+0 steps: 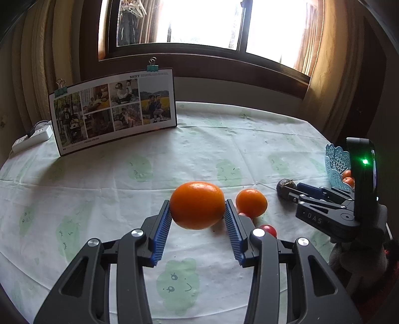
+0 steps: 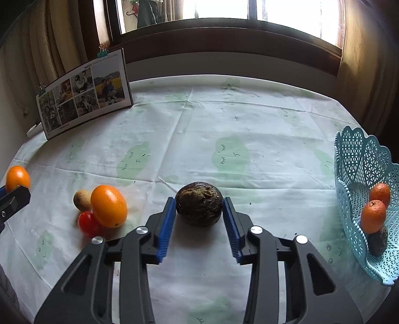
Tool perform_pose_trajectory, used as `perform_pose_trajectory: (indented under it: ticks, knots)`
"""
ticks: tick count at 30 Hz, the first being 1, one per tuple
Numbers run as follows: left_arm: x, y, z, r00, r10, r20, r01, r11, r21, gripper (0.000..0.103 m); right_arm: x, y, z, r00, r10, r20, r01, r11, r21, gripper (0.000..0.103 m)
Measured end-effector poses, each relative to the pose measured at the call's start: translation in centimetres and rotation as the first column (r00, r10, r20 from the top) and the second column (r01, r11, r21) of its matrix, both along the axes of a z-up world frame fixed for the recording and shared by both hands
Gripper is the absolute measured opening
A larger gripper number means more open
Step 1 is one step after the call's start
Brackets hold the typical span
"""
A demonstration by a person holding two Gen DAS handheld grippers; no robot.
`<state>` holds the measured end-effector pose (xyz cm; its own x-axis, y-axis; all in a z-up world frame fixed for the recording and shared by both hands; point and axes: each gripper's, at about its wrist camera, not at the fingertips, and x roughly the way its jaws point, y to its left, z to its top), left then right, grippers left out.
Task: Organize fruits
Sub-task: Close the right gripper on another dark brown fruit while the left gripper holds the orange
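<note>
Daylight pours through the window [image 1: 207, 22], which is blown out to white, and leaves the curtains [image 2: 62, 42] and corners dim. The surface [image 1: 199, 139] is evenly lit with soft, faint shadows. Fisheye distortion bends both views' edges into dark vignettes; focus stays sharp.

Ahead of my tongs: table [image 2: 199, 119] under a white cloth with pale green cartoon prints. Beyond it, dark wood-framed window [image 1: 207, 27], blown-out daylight, beige curtains [image 1: 37, 62] each side. Photo collage board [image 1: 114, 109] stands far left; white power strip [image 1: 32, 138] beside it.
</note>
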<state>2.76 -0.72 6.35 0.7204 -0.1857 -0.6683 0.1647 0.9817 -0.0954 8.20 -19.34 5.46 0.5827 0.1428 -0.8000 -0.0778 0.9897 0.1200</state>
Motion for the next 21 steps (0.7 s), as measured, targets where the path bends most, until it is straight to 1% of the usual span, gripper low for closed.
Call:
perform_pose_trajectory:
  ticks: [4,6,10,13,14,15,16,18,21]
  knots:
    - [0.0,-0.2,-0.2,1.000,-0.001,-0.006,0.001,1.000,0.003,0.043,-0.4,-0.3,0.2,1.000,-0.013,0.011,0.013,1.000,0.007,0.038]
    - [0.0,-0.2,-0.2,1.000,-0.003,-0.005,0.003,1.000,0.004,0.043,-1.0,-0.6,0.9,0.999,-0.020,0.037,0.019,1.000,0.012,0.031]
    - [0.1,-0.3,-0.3,1.000,-0.008,-0.009,0.008,1.000,0.004,0.043,-2.0,-1.4,2.8,0.994,-0.045,0.097,0.043,0.999,0.016,0.031]
    - [0.0,-0.5,-0.4,1.000,-0.012,-0.010,0.013,1.000,0.004,0.043,-2.1,-2.2,3.1,0.993,-0.052,0.101,0.049,0.998,0.040,0.031]
    - [0.0,-0.5,-0.4,1.000,-0.014,-0.009,0.014,1.000,0.005,0.043,-2.1,-2.3,3.1,0.993,-0.058,0.098,0.053,0.998,0.045,0.032]
    - [0.0,-0.5,-0.3,1.000,-0.016,-0.007,0.016,1.000,0.005,0.043,-2.1,-2.5,2.9,0.994,-0.060,0.088,0.055,0.997,0.056,0.036]
    - [0.0,-0.5,-0.3,1.000,-0.016,-0.006,0.016,1.000,0.005,0.043,-1.9,-2.6,2.6,0.996,-0.059,0.072,0.054,0.996,0.077,0.044]
    - [-0.1,-0.5,-0.3,1.000,-0.016,-0.006,0.016,1.000,0.003,0.043,-1.6,-2.4,2.1,0.997,-0.054,0.048,0.050,0.995,0.086,0.049]
    - [-0.1,-0.5,-0.2,1.000,-0.016,-0.005,0.016,1.000,0.000,0.043,-1.1,-1.7,1.4,0.999,-0.040,0.025,0.038,0.998,0.055,0.050]
